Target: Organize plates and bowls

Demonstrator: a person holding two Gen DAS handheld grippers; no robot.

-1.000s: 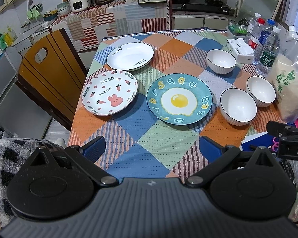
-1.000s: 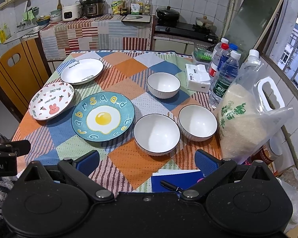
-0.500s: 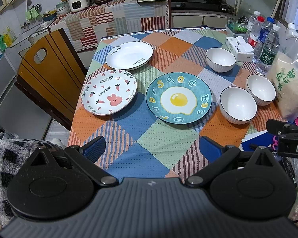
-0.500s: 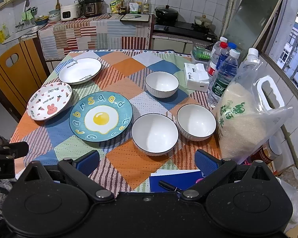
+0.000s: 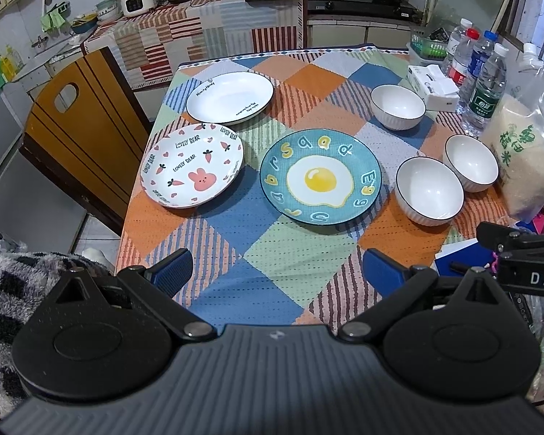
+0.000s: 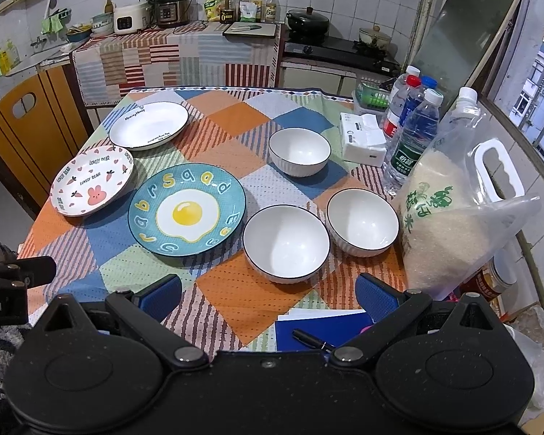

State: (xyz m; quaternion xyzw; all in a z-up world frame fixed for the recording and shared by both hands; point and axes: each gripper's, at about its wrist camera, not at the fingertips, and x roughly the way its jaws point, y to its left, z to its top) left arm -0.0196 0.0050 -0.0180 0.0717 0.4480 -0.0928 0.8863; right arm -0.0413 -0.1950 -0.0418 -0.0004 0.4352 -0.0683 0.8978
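Right wrist: rice bag (image 6: 449, 217) beside bowls (image 6: 362, 220); bottles (image 6: 413, 137) behind.

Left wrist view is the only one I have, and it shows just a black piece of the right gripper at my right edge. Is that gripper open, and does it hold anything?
Observer: The right gripper is open and holds nothing. It hangs over the near table edge, in front of the nearest bowl.
Operator: Thank you. Is something hidden at the far side of the rice bag?
Observer: Yes. A jar with brown contents and a pale lid stands low at the right side of the rice bag.
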